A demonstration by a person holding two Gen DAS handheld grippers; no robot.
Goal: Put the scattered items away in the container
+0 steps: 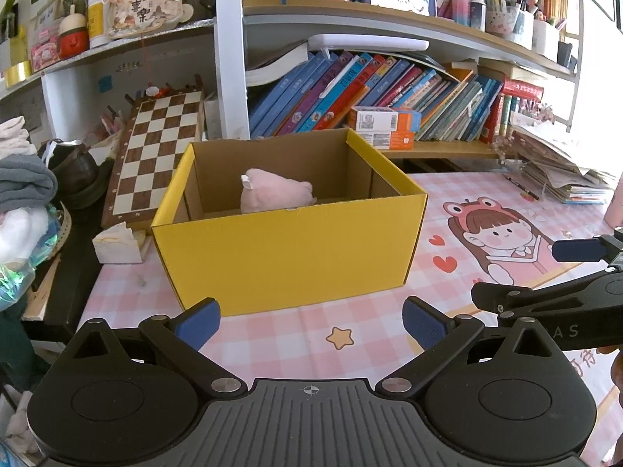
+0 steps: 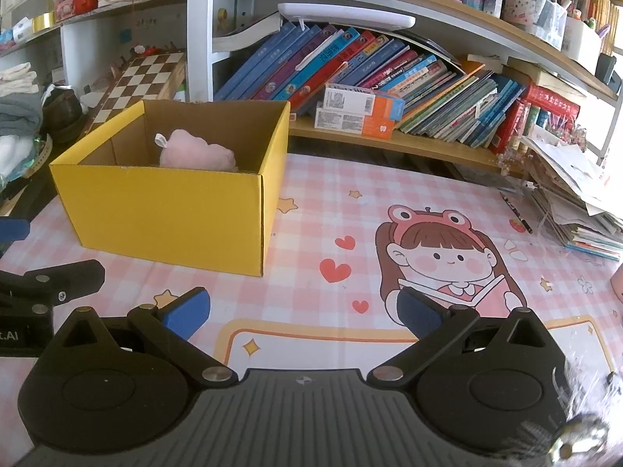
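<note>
A yellow cardboard box (image 1: pixel 288 249) stands open on the pink checked desk mat; it also shows in the right wrist view (image 2: pixel 167 218). A pink plush toy (image 1: pixel 272 194) lies inside it, also seen from the right (image 2: pixel 194 153). My left gripper (image 1: pixel 311 323) is open and empty, just in front of the box's near wall. My right gripper (image 2: pixel 303 311) is open and empty, over the mat to the right of the box. Each gripper shows at the edge of the other's view.
A chessboard (image 1: pixel 155 148) leans behind the box at the left. A tissue pack (image 1: pixel 117 245) lies left of the box. Folded clothes (image 1: pixel 23 183) pile at far left. A bookshelf (image 1: pixel 389 97) runs behind. A stack of papers and books (image 2: pixel 576 194) sits at right.
</note>
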